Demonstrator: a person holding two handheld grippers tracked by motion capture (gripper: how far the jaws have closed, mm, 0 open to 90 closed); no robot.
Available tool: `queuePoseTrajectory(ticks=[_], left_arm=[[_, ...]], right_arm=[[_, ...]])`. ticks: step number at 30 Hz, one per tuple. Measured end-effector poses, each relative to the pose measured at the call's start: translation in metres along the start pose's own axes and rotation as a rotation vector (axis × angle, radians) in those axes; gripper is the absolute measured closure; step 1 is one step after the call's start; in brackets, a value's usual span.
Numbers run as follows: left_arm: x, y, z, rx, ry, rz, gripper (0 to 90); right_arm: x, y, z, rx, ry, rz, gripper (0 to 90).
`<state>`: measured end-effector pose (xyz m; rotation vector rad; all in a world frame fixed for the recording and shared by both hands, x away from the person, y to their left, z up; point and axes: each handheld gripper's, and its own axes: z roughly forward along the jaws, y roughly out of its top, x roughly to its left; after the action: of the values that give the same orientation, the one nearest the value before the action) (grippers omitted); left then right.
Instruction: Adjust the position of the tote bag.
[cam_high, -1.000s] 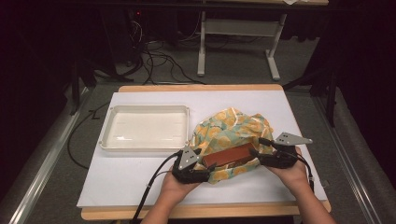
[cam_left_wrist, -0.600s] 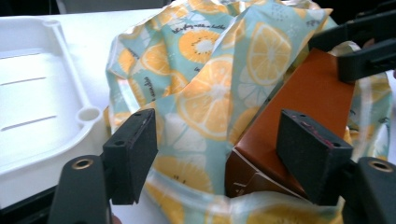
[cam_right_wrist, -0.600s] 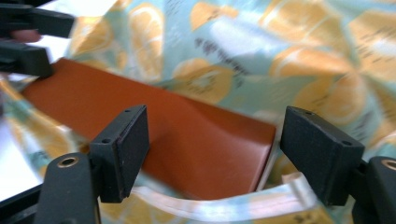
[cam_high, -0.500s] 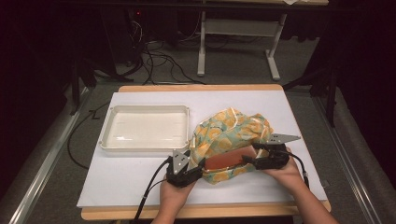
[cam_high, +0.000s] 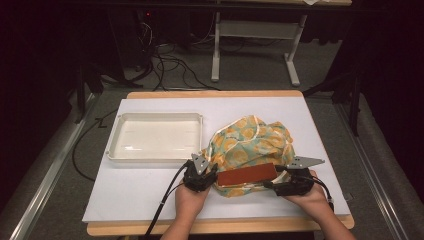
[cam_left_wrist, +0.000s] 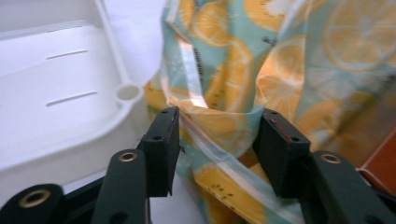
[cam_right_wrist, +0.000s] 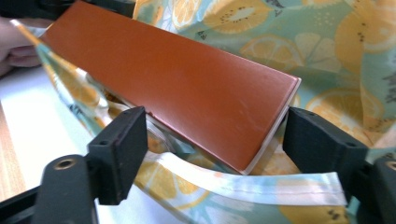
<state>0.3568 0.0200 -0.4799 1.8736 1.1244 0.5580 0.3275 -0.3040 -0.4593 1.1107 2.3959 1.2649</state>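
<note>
Rust-brown and smooth, a flat rectangular board (cam_high: 247, 176) lies at the near edge of a lemon-print cloth bag (cam_high: 250, 142), which sits crumpled on the white table sheet (cam_high: 150, 192) just right of an empty white tray (cam_high: 155, 136). The board's long axis runs left to right across the near part of the table, squarely between the two hands, so each gripper meets one short end. The left gripper (cam_high: 201, 176) is at the board's left end and the right gripper (cam_high: 289, 182) at its right end; neither hand is clearly nearer. In the right gripper view the board's (cam_right_wrist: 177, 88) pale-edged right end sits between the right gripper's (cam_right_wrist: 215, 133) jaws, which stand apart with a gap on both sides and the bag's hemmed rim (cam_right_wrist: 261, 189) draped across below it; they press on nothing. In the left gripper view a fold of the bag's cloth (cam_left_wrist: 219, 126) with a clear seam strip lies between the left gripper's (cam_left_wrist: 217, 140) jaws; these have just been closing, and the cloth touches the inner faces, yet a wide gap remains, so I judge it not yet a pinch. The coming move seems to turn on whether the bag's mouth is held at the left while the board is taken endwise at the right. Compared with a second ago, both hands have sunk and drawn toward the near edge, and the grey plates atop the grippers sit lower against the bag.
</note>
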Motion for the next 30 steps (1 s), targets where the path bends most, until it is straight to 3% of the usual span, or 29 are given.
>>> queuePoseTrajectory(ticks=[4,8,15,17,18,20,22,23,24,25,28,30], left_arm=[[0.000,-0.001,-0.010,-0.035,0.042,0.016,48.9],[0.005,0.000,-0.027,-0.084,0.078,-0.032,49.5],[0.002,-0.004,-0.049,-0.114,0.070,-0.069,46.4],[-0.001,-0.006,-0.059,-0.135,0.048,-0.081,46.2],[-0.005,-0.007,-0.065,-0.141,0.032,-0.065,46.2],[-0.007,-0.008,-0.066,-0.140,0.024,-0.062,46.7],[-0.012,-0.011,-0.058,-0.095,0.009,-0.048,47.7],[-0.012,-0.011,-0.058,-0.095,0.009,-0.048,47.7],[-0.013,-0.013,-0.048,-0.075,-0.018,-0.030,47.8],[-0.014,-0.014,-0.044,-0.063,-0.011,-0.017,47.7],[-0.016,-0.014,-0.039,-0.048,-0.002,-0.041,50.6],[-0.014,-0.013,-0.036,-0.044,0.003,-0.030,50.5]], right_arm=[[-0.001,0.000,-0.003,-0.001,-0.009,-0.030,26.2],[-0.004,0.004,-0.008,-0.029,-0.020,-0.043,24.9],[-0.003,0.014,-0.011,-0.063,-0.018,-0.070,22.3],[-0.004,0.016,-0.009,-0.057,-0.016,-0.079,22.0],[-0.007,0.017,-0.003,-0.036,-0.010,-0.091,20.6],[-0.009,0.017,0.000,-0.033,-0.006,-0.093,19.7],[-0.014,0.019,0.008,-0.016,0.023,-0.104,16.8],[-0.015,0.019,0.010,-0.012,0.036,-0.108,15.9],[-0.016,0.019,0.012,-0.003,0.039,-0.113,15.3],[-0.016,0.019,0.014,0.000,0.039,-0.118,14.6],[-0.016,0.019,0.019,0.007,0.035,-0.117,11.6],[-0.019,0.018,0.021,0.019,0.041,-0.115,11.1]])
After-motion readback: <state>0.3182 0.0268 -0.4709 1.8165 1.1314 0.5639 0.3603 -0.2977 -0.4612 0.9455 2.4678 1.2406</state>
